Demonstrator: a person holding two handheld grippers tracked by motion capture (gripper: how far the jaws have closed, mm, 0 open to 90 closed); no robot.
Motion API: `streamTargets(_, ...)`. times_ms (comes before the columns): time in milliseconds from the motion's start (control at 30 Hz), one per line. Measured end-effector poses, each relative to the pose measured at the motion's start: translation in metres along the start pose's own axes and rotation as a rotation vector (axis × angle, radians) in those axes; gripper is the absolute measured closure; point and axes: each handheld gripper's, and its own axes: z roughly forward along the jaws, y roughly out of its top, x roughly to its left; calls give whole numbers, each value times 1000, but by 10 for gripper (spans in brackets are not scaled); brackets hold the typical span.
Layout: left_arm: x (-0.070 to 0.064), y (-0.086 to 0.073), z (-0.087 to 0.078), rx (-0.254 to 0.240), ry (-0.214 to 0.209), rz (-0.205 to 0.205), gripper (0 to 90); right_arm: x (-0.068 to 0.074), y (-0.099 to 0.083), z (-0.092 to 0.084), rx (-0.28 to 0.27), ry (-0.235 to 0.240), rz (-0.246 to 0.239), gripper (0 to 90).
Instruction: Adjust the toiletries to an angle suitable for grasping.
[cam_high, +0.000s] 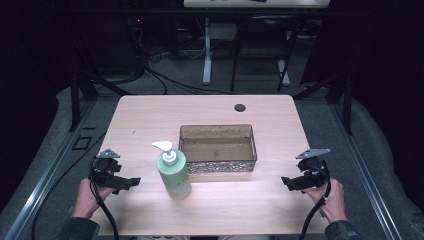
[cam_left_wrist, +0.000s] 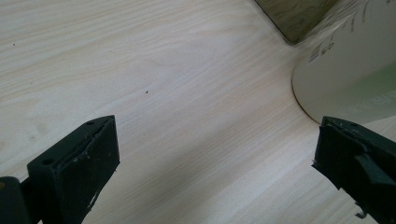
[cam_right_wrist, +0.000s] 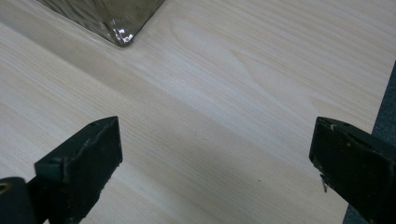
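The soap bottle (cam_high: 173, 175) stood upright on the worktop (cam_high: 150, 115), near the front edge and a little left of centre. Its body was pale green, and its white pump head pointed toward the left. In the left gripper view the bottle's lower body (cam_left_wrist: 348, 70) filled the upper right corner, with small print on its label too small to read.

Just beside the bottle, behind it and to its right, sat the tray (cam_high: 218, 129), a clear brownish rectangular container with see-through walls. The bottle stood close to the tray's front left corner; whether the 2 touched could not be told. One corner of the tray (cam_right_wrist: 107, 18) showed at the top of the right gripper view.

The left gripper (cam_high: 131, 183) sat near the bottle on its left side, held low over the worktop, its fingers (cam_left_wrist: 84, 163) spread wide with bare wood between them and nothing grasped. The bottle stood apart from them, off to one side.

The right gripper (cam_high: 286, 182) was well apart from the bottle, near the right front of the worktop. Its fingers (cam_right_wrist: 86, 161) were likewise released, spread wide over bare wood.

A small dark round hole (cam_high: 240, 107) marked the worktop behind the tray.
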Motion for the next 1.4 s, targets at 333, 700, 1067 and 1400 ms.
streamTargets(333, -5, 12, -10, -5, -2, 64, 1, -7, 3, -3, 0, 6, -22, 25)
streamTargets(700, -8, 27, -17, 17, -21, 167, 1, -5, 3, 2, 36, 28, -27, 2)
streamTargets(1067, -18, 64, -49, 38, -50, 319, 0, -5, 2, 6, 52, 38, -29, 0)
streamTargets(1400, -33, 96, -67, 99, -57, 457, 0, -3, 2, 7, 59, 41, -35, 0)
